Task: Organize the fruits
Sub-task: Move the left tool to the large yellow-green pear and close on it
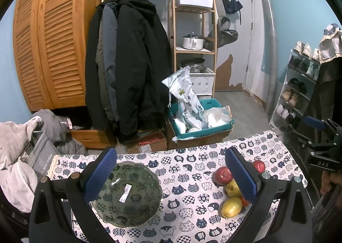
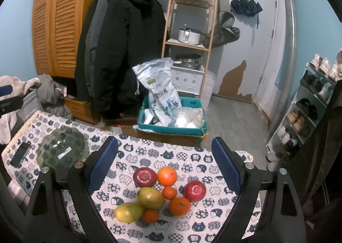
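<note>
The right gripper [image 2: 164, 170] hangs just above the fruit, with its blue fingers [image 2: 102, 166] wide apart and nothing between them. Right under it the fruit sits in a small pile on the cat-pattern tablecloth [image 2: 192, 221]. There are two yellow-green mangoes [image 2: 150, 197], two red apples [image 2: 145, 176], two big oranges [image 2: 167, 175] and two little ones [image 2: 169, 192]. The fruits touch each other or lie just beside each other.

The left gripper [image 1: 170, 175] is also spread wide and holds nothing. Its left finger hides part of the green glass bowl [image 1: 128, 193], and its right finger hides part of the fruit pile. The bowl is empty (only a white sticker [image 1: 125, 192] shows on it). It stands on the cloth, well apart from the fruit, on the left side. A dark phone [image 2: 20, 154] lies flat just beside the bowl, farther left.

Past the table a teal box [image 2: 171, 127] sits on the floor. In it are a tall white bag [image 2: 159, 91] and some clear plastic bags. Behind that, dark coats [image 2: 119, 50] hang on a rail. A wooden shelf [image 2: 188, 46] holds a white pot [image 2: 189, 35] and a white bin. Shoes fill a rack [image 2: 307, 110] on the right.
</note>
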### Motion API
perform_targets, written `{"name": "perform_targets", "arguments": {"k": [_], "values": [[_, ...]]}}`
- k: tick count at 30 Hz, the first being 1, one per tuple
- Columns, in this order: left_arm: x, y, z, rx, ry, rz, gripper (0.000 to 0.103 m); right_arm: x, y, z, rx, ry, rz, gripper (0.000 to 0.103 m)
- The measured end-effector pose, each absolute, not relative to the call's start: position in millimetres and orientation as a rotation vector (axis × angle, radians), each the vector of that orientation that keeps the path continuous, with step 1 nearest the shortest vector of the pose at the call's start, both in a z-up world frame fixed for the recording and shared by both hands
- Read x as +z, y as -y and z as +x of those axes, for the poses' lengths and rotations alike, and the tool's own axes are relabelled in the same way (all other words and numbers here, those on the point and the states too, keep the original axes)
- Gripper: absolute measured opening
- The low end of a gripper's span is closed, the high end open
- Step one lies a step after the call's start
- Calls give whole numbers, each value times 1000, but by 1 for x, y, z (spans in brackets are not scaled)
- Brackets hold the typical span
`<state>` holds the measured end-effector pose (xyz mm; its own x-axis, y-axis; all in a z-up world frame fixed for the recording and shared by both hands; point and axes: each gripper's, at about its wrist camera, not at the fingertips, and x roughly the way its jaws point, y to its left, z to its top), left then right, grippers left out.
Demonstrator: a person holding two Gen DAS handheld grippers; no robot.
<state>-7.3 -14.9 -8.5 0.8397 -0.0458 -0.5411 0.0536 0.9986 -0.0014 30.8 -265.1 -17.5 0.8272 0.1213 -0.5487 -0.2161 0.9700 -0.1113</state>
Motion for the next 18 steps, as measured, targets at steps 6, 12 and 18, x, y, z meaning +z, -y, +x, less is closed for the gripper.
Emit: {"name": "perform_targets", "arguments": {"k": [6, 12, 18], "values": [[-19, 15, 7, -67, -623, 8, 102, -25, 272, 32, 170, -601, -168, 87], [-42, 24, 22, -103, -713, -11, 102, -39, 279, 35, 146, -649, -175, 87], [-62, 37, 30, -136, -781, -7, 102, -55, 289, 36, 122, -709, -173, 87]]}}
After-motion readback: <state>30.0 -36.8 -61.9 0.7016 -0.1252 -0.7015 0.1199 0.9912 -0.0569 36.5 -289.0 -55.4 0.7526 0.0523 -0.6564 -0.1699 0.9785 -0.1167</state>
